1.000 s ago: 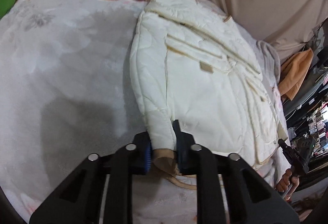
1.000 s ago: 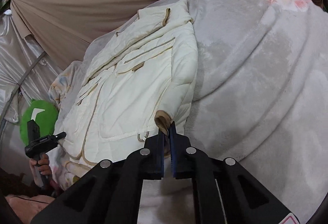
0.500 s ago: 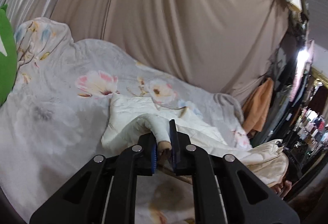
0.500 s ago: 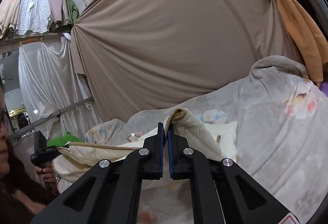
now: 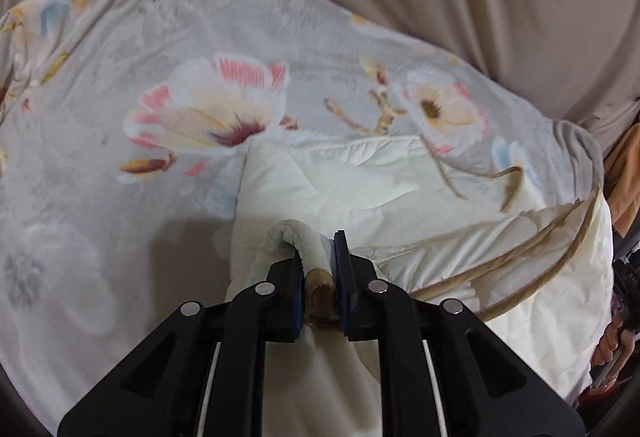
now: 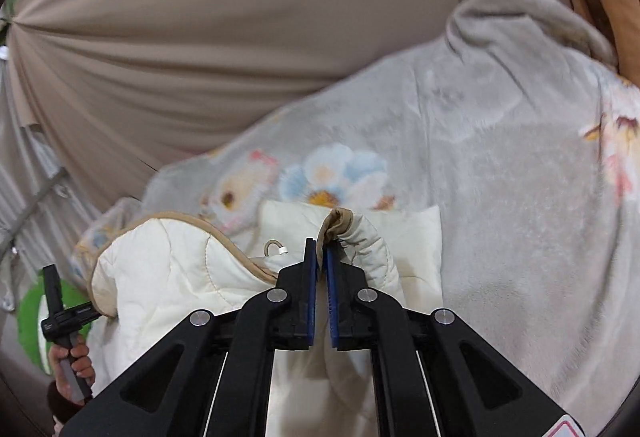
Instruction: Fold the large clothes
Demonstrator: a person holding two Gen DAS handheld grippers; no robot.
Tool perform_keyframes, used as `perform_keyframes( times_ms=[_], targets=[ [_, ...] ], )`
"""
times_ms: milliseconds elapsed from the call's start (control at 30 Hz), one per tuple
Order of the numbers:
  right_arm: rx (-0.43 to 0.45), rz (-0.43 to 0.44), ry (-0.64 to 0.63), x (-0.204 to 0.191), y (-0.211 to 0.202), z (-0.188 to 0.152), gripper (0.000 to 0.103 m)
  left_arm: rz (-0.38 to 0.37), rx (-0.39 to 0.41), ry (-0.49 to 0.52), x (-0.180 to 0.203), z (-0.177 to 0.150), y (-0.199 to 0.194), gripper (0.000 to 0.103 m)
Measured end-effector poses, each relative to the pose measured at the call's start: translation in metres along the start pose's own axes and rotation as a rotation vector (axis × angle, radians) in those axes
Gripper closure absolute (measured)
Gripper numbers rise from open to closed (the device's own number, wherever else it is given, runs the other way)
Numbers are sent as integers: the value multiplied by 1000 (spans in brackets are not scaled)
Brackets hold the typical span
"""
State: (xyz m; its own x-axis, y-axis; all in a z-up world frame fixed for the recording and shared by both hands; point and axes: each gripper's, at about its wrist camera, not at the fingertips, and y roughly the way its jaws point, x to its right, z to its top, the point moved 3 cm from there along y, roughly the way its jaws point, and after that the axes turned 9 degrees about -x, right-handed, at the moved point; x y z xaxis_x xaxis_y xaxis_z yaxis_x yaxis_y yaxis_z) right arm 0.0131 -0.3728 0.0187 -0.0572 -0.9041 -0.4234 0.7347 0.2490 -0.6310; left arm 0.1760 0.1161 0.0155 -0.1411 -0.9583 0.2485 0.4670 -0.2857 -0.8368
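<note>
- My left gripper (image 5: 319,273) has its jaws pinched on a tan sleeve cuff (image 5: 320,297) of the cream quilted jacket (image 5: 360,181); the gap between them is only as wide as the bunched cuff.
- My right gripper (image 6: 320,257) is nearly closed, with the other tan cuff (image 6: 334,223) squeezed thin between the blue pads (image 6: 311,301).
- The jacket lies on the grey flowered blanket (image 5: 120,85), with the part nearest me raised off it at both cuffs.
- In the left view a tan-edged hem curves away on the jacket's right side, standing up from the blanket.
- In the right view, a small cord loop with a white tip (image 6: 274,247) shows on the jacket just left of the gripper tips.
- Beige curtain (image 6: 200,17) hangs behind the blanket.
- Orange cloth (image 5: 624,173) shows past the jacket's right edge.
- Left hand (image 6: 74,361) on the other handle appears left of the jacket, in front of something green (image 6: 30,317).
</note>
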Motion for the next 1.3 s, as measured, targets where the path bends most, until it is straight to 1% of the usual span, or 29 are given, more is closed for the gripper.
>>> perform_keyframes(
  times_ms=[133,200,267,300,333,367,400,433,467,533,600,633,667,733,767,800,833,867,900,933,967,1000,1067,1100,1133,1167,1200,1267,1300],
  targets=[
    [-76,-32,19,14,37,-2,99,-8,2,19,-4,-5,13,88],
    [-86,-23,18,15,40,-3,96,-35,22,1,-7,-8,7,88],
    [-65,10,15,13,29,-4,92,-72,70,-9,-9,-14,-15,87],
    [-41,36,20,12,20,-4,76,-90,92,0,-7,-15,-26,80],
    [-4,55,28,11,6,-4,61,-120,117,9,-8,-18,-41,68],
    [62,72,35,9,-13,-4,35,-168,150,17,-10,-21,-59,59],
    [123,84,31,8,-32,-5,31,-180,174,17,-11,-21,-71,34],
    [159,87,18,6,-45,-5,31,-160,207,12,-13,-22,-83,11],
    [187,84,-4,5,-59,-6,31,-130,270,17,-14,-24,-97,7],
    [205,55,-24,3,-71,-5,28,-98,316,66,-8,-21,-106,6],
    [183,28,-27,6,-65,-2,26,-57,300,99,-2,-13,-97,6],
    [160,23,-19,8,-58,-1,26,-56,266,104,0,-8,-85,6],
    [109,30,-8,11,-43,0,26,-64,213,99,0,-3,-69,6],
    [41,31,13,18,-20,1,26,-92,93,74,-3,10,-37,7],
    [-8,32,13,21,-5,0,26,-107,37,40,-6,15,-20,8],
    [-45,23,13,22,7,1,26,-129,7,12,-8,18,-9,22],
    [-85,1,9,22,21,0,27,-142,-13,-3,-10,20,-1,42],
    [-113,-14,-7,20,30,-1,46,-140,-34,-24,-11,22,5,53],
    [-145,-32,-41,15,38,-2,86,-148,-31,-31,-12,22,5,80],
    [-159,-48,-72,10,41,-3,91,-161,-15,-30,-12,22,-1,90],
    [-108,-60,-105,2,31,-2,92,-155,31,-26,-13,21,-16,91],
    [-43,-38,-131,-5,14,0,94,-160,82,-17,-11,21,-30,92],
    [112,73,-156,-19,-34,6,95,-184,163,-1,-7,18,-59,92],
    [173,129,-164,-23,-55,8,95,-163,184,-2,-6,18,-66,92],
    [207,135,-165,-26,-65,8,95,-119,193,4,-6,19,-66,92],
    [227,96,-164,-25,-68,9,95,-91,166,21,-5,20,-55,92],
    [202,47,-160,-21,-59,10,95,-87,116,25,-5,20,-38,92],
    [64,-61,-115,-1,-14,4,96,-31,0,16,-9,16,9,92],
    [-14,-131,-103,8,13,-1,96,-29,-21,14,-13,13,24,91]
  ],
)
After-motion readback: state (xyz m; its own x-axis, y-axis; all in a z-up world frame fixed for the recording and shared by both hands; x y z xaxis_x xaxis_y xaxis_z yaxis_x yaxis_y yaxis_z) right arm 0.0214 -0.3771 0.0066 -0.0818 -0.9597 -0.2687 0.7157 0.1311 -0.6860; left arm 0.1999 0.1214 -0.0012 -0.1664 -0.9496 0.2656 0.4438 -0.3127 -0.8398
